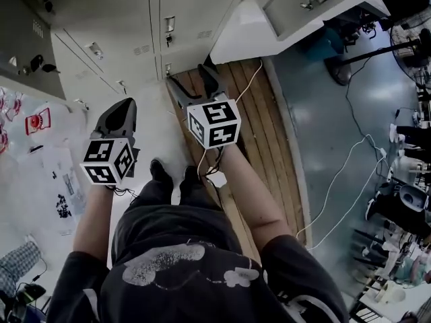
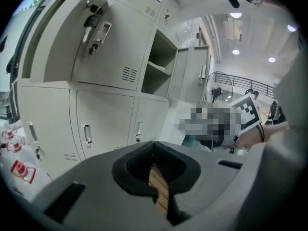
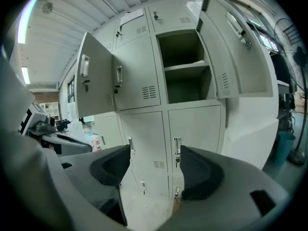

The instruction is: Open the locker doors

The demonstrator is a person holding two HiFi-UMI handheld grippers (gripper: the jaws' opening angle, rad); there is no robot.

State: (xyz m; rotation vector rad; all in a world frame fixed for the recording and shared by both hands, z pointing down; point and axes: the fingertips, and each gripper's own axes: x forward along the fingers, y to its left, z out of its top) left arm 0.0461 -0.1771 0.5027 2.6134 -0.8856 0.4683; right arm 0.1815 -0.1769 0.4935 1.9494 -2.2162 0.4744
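The grey lockers (image 1: 135, 19) stand in front of me, seen from above in the head view. In the right gripper view the upper right compartment (image 3: 185, 66) is open, its door (image 3: 240, 47) swung to the right. A door (image 3: 96, 81) at the upper left also hangs open. The two lower doors (image 3: 197, 138) with their handles (image 3: 177, 150) are closed. My right gripper (image 3: 154, 170) is open with nothing between its fingers, low in front of those doors and apart from them. My left gripper (image 2: 156, 177) is shut and empty, level with the lower closed doors (image 2: 103, 124).
A wooden plank platform (image 1: 249, 126) runs along the floor at the lockers' foot, with white cables (image 1: 337, 180) across the grey floor to the right. A standing fan (image 2: 219, 85) and cluttered equipment (image 1: 397, 207) are on the right. Red and white packets (image 1: 37, 121) lie left.
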